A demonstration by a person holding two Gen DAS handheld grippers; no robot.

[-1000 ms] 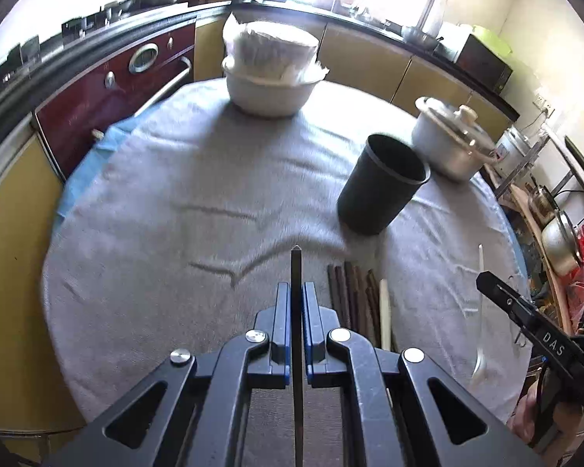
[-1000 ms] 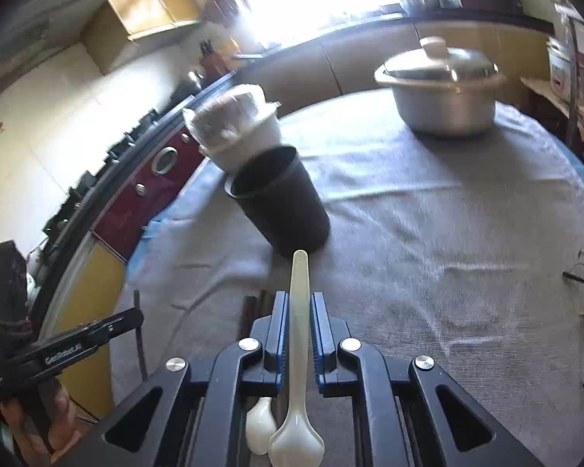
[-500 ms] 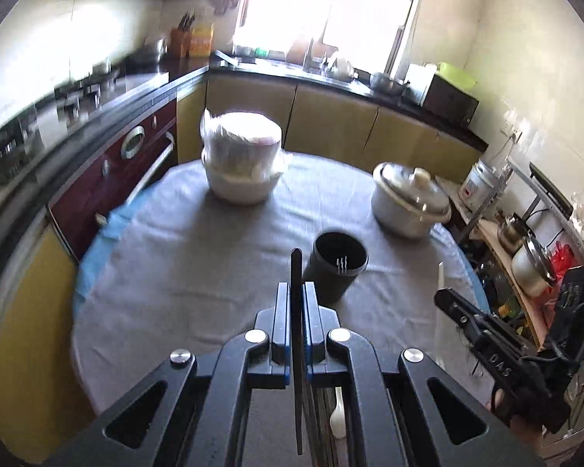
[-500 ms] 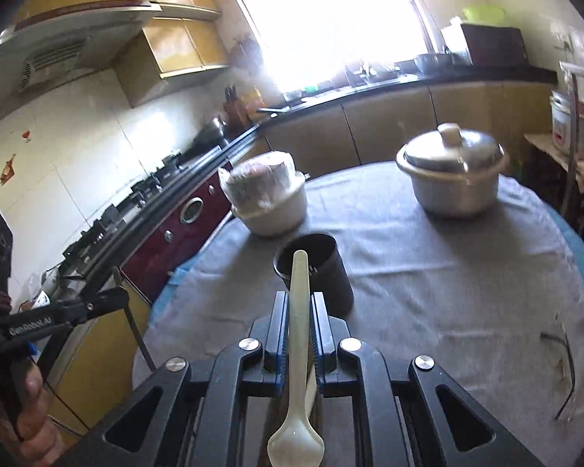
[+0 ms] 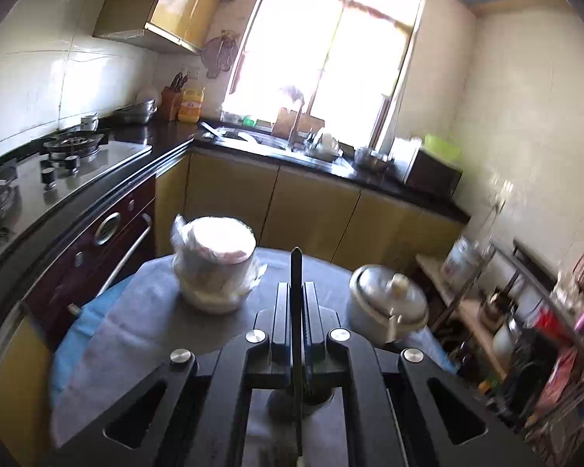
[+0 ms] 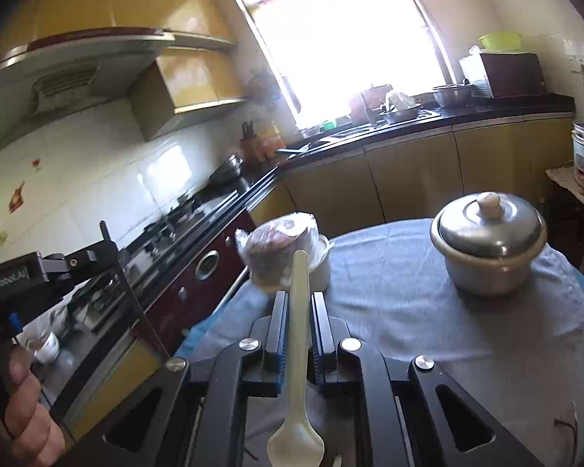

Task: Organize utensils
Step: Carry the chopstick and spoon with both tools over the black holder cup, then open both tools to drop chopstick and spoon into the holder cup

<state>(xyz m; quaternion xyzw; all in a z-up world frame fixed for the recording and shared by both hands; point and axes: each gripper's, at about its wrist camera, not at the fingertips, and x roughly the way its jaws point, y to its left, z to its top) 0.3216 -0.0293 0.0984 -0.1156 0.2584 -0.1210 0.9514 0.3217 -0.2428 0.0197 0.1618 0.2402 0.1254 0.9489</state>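
Left hand-held gripper [image 5: 296,292] clamps a chopstick [image 5: 296,311] above the table's edge [image 5: 97,334]

The left gripper [image 5: 296,303] is hiding most of the dark cup [image 5: 288,404] lying beneath its fingers.

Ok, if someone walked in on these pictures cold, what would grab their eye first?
Probably the pale plastic spoon clamped in the right hand-held gripper, bowl end toward the camera, and the thin dark chopstick pinched upright in the left hand-held gripper. Beyond them, on the grey-clothed round table, sit a plastic-wrapped bowl on the left and a lidded metal pot on the right.
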